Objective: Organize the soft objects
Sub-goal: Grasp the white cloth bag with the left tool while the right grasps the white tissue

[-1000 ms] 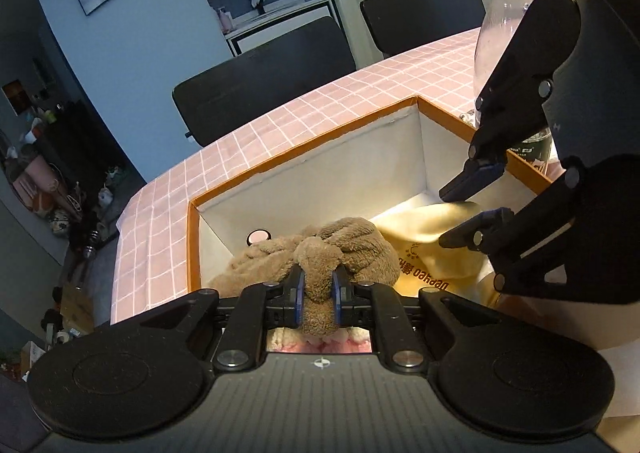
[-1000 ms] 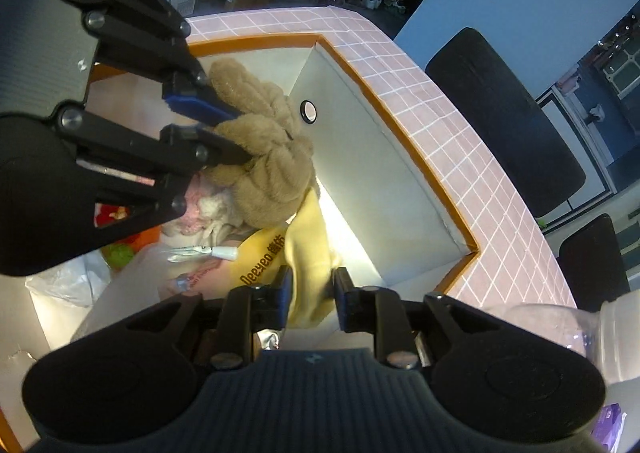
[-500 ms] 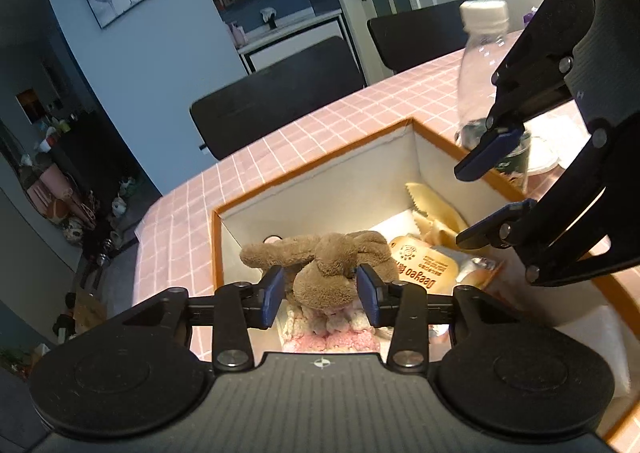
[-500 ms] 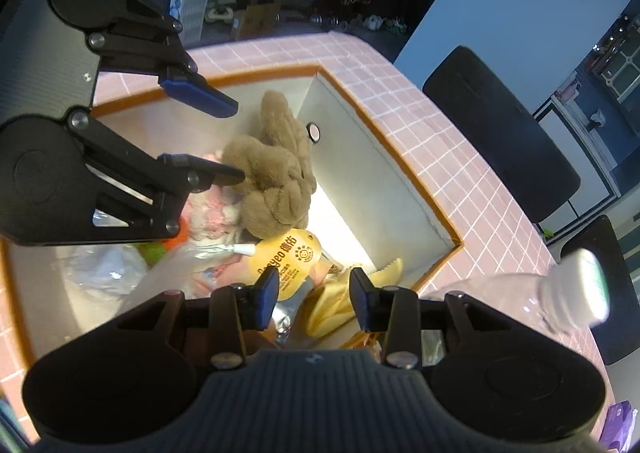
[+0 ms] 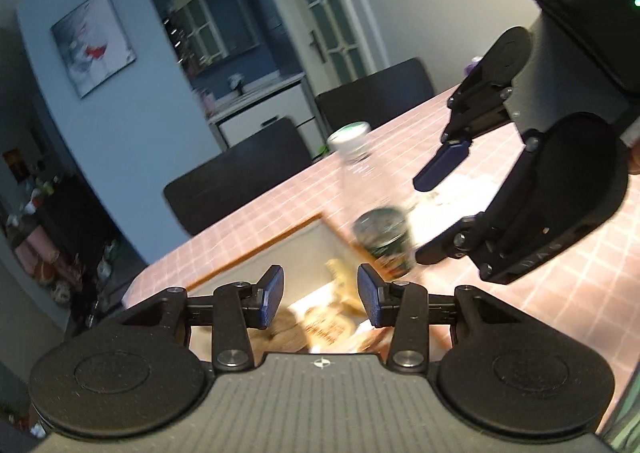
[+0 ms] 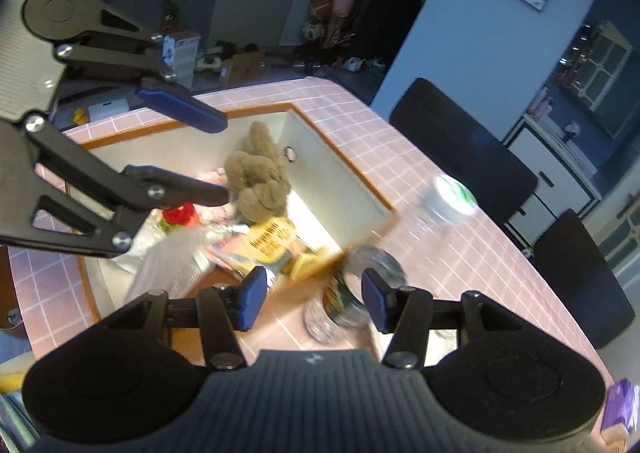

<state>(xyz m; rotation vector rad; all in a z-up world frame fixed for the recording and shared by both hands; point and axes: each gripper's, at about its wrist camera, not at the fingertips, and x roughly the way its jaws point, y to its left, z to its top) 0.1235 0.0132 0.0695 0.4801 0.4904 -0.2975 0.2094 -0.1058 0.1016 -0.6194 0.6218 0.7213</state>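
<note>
Both my hand-held grippers were clamped a second ago, the left hand-held gripper (image 5: 321, 295) on the brown plush toy (image 6: 258, 183) and the right hand-held gripper (image 6: 313, 301) on a yellow soft item. Both have let go since. Left jaws have just been opening and stand about half apart, nothing between the pads. Right jaws have just been opening too, roughly half spread, empty, only bench and bottle seen through the gap.

Both views sit higher and further back from the box (image 6: 340, 177) than before; more room and chairs show.

The plush toy lies inside the box against the far wall, near a corner, on a pink-white fluffy item (image 6: 214, 209). Beside it an orange-yellow printed pouch (image 6: 272, 239), a yellow piece at the box's near edge, a red thing (image 6: 178, 215) and clear plastic wrap (image 6: 168, 265).

The clear plastic bottle (image 6: 400, 249) with a white cap stands on the pink tiled bench (image 6: 460, 253) just outside the box corner, heavily blurred. It sits close in front of the right jaws and partly blocks the box corner in the left view. A black chair (image 5: 240, 181) stands behind the bench.
</note>
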